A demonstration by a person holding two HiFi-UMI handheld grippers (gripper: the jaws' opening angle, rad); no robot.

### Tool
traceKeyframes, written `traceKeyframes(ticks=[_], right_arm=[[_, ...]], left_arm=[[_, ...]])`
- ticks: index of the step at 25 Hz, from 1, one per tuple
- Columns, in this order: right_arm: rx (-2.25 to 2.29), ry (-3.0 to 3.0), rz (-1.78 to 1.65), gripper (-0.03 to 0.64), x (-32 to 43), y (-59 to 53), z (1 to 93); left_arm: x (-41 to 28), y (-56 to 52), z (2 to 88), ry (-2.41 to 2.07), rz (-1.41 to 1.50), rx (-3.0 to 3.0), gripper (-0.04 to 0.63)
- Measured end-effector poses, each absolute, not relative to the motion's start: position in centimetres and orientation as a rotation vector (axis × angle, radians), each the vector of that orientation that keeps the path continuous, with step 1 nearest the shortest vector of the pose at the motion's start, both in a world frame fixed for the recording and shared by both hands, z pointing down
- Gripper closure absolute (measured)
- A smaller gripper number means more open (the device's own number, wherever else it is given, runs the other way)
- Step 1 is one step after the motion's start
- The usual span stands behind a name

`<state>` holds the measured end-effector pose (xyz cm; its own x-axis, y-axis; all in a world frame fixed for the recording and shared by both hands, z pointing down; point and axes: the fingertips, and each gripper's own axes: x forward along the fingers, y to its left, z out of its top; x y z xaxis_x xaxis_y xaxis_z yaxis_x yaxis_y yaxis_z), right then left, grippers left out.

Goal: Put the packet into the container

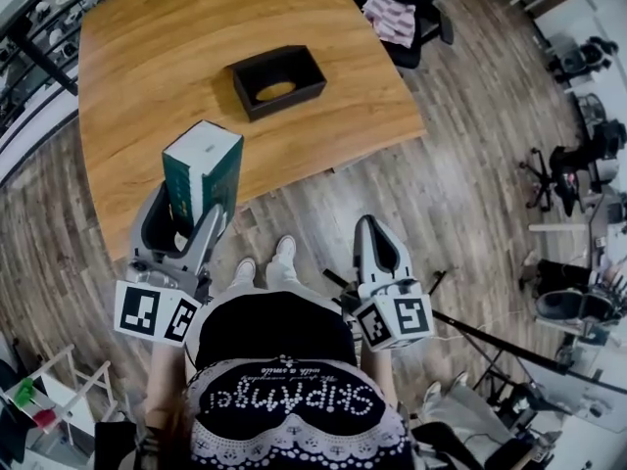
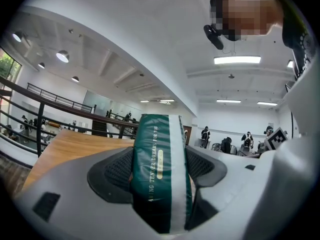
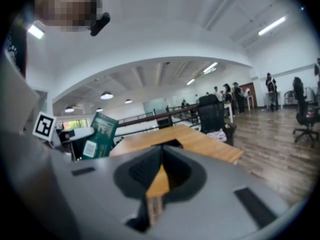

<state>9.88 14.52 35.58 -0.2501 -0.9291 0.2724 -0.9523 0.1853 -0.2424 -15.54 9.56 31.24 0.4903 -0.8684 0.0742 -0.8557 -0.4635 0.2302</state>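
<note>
Print "TENDER DREAMS FOR YOU" marks one packet (image 2: 159,176) pinched by left gripper (image 1: 188,208); right gripper (image 1: 373,226) jaws pressed together; one container (image 1: 287,100).

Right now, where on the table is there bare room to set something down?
Bare wood lies left of the black container, behind it, and between it and the table's near edge. Only the container crowds the middle.

White capitals run lengthwise up the green side of the packet (image 2: 160,179), at six o'clock in the left gripper view: "TENDER DREAMS FOR YOU", after a partly hidden word. At six o'clock in the head view, the person's black top (image 1: 274,336) bears upside-down white lettering starting "SKIP"; the rest is unclear.
</note>
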Motion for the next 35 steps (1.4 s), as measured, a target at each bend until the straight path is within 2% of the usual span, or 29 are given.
traceKeyframes(ticks=[21,35], right_arm=[[1.727,-2.442,0.616,0.580,17.0,7.0,36.9],[1.764,-2.412,0.654,0.580,17.8,7.2,37.2]], left_arm=[[-9.1,4.9,29.1,-1.627,-0.165,2.436,0.247],[-8.5,4.4,28.7,-1.605,-0.154,2.443,0.247]])
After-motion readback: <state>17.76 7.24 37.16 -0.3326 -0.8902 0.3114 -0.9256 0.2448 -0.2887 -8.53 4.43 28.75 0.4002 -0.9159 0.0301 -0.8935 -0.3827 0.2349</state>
